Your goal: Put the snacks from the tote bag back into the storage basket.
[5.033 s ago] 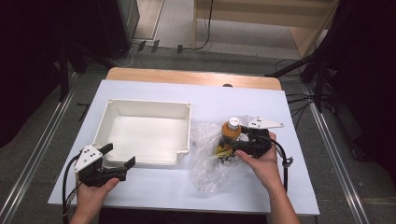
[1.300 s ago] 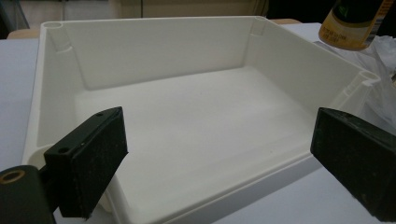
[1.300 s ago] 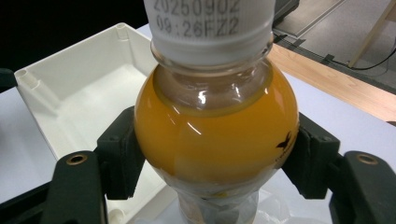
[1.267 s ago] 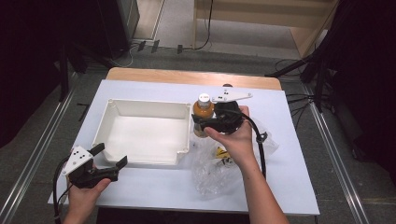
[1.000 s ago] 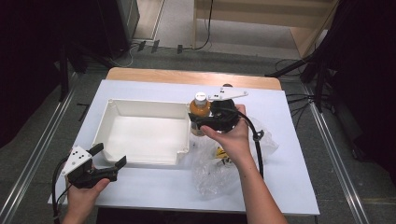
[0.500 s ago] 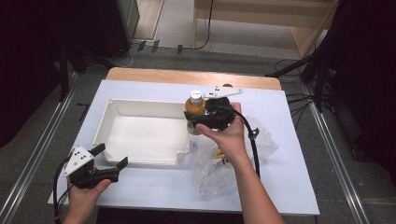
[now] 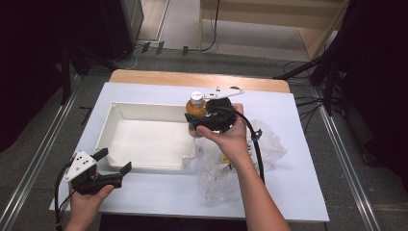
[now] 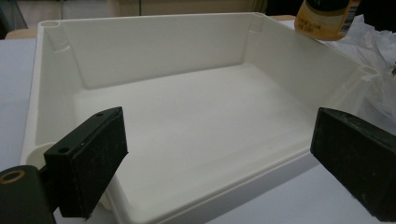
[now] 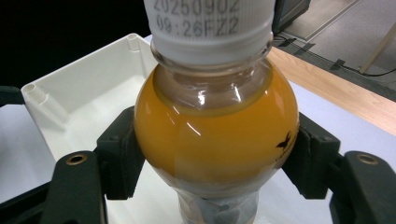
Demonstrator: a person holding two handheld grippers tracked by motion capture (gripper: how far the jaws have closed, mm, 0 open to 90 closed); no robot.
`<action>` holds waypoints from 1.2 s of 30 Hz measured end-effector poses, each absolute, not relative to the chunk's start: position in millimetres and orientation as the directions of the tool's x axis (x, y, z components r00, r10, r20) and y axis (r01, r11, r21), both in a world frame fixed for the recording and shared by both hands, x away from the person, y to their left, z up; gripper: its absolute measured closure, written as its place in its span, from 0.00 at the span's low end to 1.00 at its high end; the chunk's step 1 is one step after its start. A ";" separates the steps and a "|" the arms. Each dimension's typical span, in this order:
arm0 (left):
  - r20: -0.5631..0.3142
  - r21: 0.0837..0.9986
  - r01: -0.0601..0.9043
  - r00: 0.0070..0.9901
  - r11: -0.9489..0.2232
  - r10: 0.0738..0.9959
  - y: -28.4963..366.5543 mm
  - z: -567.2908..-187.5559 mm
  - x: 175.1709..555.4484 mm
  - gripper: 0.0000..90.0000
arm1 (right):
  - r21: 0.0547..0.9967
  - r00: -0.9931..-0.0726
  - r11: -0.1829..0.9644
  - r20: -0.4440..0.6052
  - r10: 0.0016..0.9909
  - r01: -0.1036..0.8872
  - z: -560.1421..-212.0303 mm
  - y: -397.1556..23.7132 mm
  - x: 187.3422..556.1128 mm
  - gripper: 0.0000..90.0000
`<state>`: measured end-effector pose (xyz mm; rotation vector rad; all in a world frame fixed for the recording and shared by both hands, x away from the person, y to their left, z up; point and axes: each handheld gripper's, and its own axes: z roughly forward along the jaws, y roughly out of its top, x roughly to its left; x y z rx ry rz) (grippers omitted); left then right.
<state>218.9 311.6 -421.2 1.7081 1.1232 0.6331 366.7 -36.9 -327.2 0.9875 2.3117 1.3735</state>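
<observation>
A bottle of orange juice point(image 7: 195, 111) with a white cap stands upright in my right gripper point(image 7: 196, 122), whose jaws are shut on its round shoulder. It hangs above the right wall of the white tray point(image 7: 111, 131), near the far right corner. In the right gripper view both pads press the bottle point(image 9: 217, 135) at my right gripper point(image 9: 217, 161), with the tray point(image 9: 70, 84) behind. My left gripper point(image 7: 114, 160) stands open at the tray's near left corner. In the left gripper view my left gripper point(image 8: 219, 158) is wide open before the tray point(image 8: 140, 18), with the bottle point(image 8: 327, 16) at the top right.
A crumpled clear plastic bag point(image 7: 226, 175) lies on the white table to the right of the tray, under the right forearm; it shows as the bag point(image 8: 378, 42) in the left gripper view. A wooden board point(image 7: 159, 78) edges the table's far side.
The right hand lifted the bottle off the plastic bag and carried it away and to the left, up to the tray's right wall. The left gripper shifted slightly left and nearer, still open.
</observation>
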 end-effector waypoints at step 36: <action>-0.087 0.911 0.397 0.441 -0.107 0.893 313.3 -421.9 219.6 0.05 | 0.851 -0.759 0.335 0.108 0.643 0.405 -332.1 -3.6 374.1 0.35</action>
